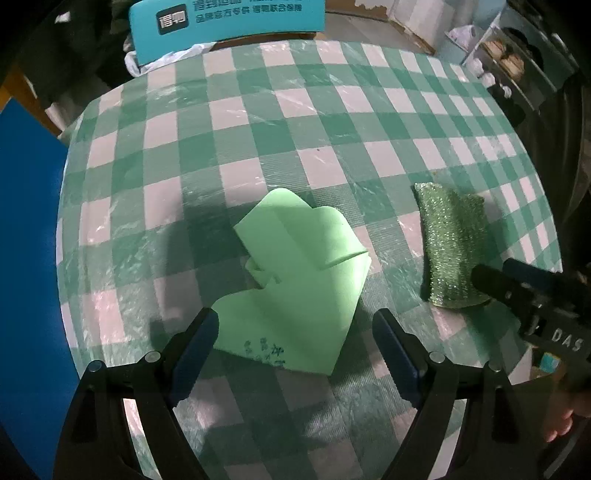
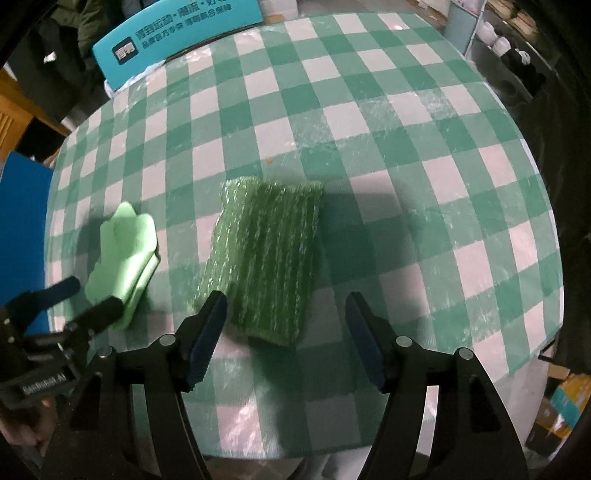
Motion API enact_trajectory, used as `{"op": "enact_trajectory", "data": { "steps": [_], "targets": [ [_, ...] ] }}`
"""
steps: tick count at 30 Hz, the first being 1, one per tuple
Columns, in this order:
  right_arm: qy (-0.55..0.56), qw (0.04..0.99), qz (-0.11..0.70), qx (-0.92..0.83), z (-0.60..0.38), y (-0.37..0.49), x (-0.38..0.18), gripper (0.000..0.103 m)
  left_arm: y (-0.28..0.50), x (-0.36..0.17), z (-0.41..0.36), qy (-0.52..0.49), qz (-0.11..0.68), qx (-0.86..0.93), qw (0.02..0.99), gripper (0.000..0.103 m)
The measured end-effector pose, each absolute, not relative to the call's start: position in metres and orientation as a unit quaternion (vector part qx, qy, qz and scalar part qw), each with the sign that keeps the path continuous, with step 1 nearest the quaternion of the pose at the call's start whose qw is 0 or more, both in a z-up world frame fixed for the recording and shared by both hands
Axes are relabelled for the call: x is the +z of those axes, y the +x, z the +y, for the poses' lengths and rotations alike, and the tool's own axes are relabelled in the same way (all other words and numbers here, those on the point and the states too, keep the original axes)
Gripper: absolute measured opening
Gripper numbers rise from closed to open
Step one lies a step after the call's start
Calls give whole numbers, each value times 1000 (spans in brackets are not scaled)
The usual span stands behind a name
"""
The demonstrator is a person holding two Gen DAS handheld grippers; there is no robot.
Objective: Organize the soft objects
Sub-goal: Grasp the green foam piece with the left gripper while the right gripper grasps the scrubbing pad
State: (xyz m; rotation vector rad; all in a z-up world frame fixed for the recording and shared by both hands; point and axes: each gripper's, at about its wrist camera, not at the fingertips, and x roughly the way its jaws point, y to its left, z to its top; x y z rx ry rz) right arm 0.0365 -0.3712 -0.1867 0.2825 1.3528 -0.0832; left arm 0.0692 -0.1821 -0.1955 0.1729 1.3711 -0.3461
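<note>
Where lettering can be read: "DAS" in white on the black body of the right gripper (image 1: 491, 284); "SenRobot AI", small and blurred, on the body of the left gripper (image 2: 88, 299); white Chinese characters, not legible, on a teal sign (image 1: 225, 22) past the far table edge; dark handwriting, unreadable, on the near corner of the foam sheet (image 1: 295, 277).

Item 1: foam sheet, pale green, folded over itself, lying between the widely parted jaws of the left gripper (image 1: 295, 332), nothing clamped.

Item 2: scouring pad (image 2: 266, 258), glittery green, rectangular, flat on the cloth, well apart to the right of the foam. Right gripper (image 2: 286, 317) spread wide just above its near end, gripping nothing.

Surface: round table with green-and-white checked cloth (image 1: 295, 122) under wrinkled clear plastic.

Room: dim; blue panel (image 1: 26, 240) at left, shelving (image 1: 517, 59) with pale items at far right, cardboard boxes (image 2: 565, 402) on the floor.
</note>
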Motion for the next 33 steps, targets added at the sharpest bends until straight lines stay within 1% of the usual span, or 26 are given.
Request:
{"op": "enact_trajectory", "data": {
  "steps": [5,9,10,11,12,13,15,16,18,19,21,22,23,24,25,26,27,29,31,33],
  "targets": [
    [132,773,620,-33,-362,46,-187,67,74,-208,-189,90,636,-154,751,87],
    [123,772,623,-33,-351,58,-196,67,76,-210,-193,109,624,-157,758,88],
    [119,771,624,-34,-345,65,-200,67,76,-211,-194,114,620,-157,760,88],
    [115,771,625,-35,-344,65,-201,67,76,-211,-194,118,617,-157,762,86],
    [109,771,626,-38,-342,67,-204,67,75,-211,-195,124,613,-155,765,82],
    [103,772,626,-39,-340,69,-206,69,74,-210,-195,130,607,-153,769,79],
    [89,776,623,-42,-333,75,-208,69,72,-209,-194,133,599,-159,774,69],
    [85,776,623,-42,-330,77,-209,70,72,-208,-194,134,596,-160,775,67],
    [72,779,622,-45,-326,78,-210,70,72,-206,-191,132,592,-162,778,54],
    [61,780,621,-46,-323,78,-210,70,72,-205,-190,132,590,-163,780,51],
    [45,782,619,-48,-318,78,-211,70,73,-204,-188,133,587,-163,781,35],
    [38,784,618,-48,-315,78,-212,69,74,-204,-185,133,588,-162,782,33],
    [35,785,616,-48,-313,78,-212,69,75,-204,-184,129,589,-163,781,28],
    [34,786,615,-50,-312,77,-212,69,76,-204,-182,125,590,-164,781,21],
    [35,787,614,-50,-310,78,-213,66,78,-204,-179,119,593,-166,779,18],
    [35,788,613,-47,-309,76,-212,60,80,-205,-179,112,596,-168,777,16],
    [35,789,612,-43,-307,75,-211,56,82,-206,-177,108,598,-168,777,14],
    [34,791,610,-33,-303,75,-209,31,83,-205,-174,101,600,-168,776,13],
    [39,789,612,-18,-301,72,-207,16,81,-203,-171,96,601,-168,775,12],
    [42,788,614,-11,-299,72,-206,16,79,-200,-169,93,601,-168,776,11]
  ]
}}
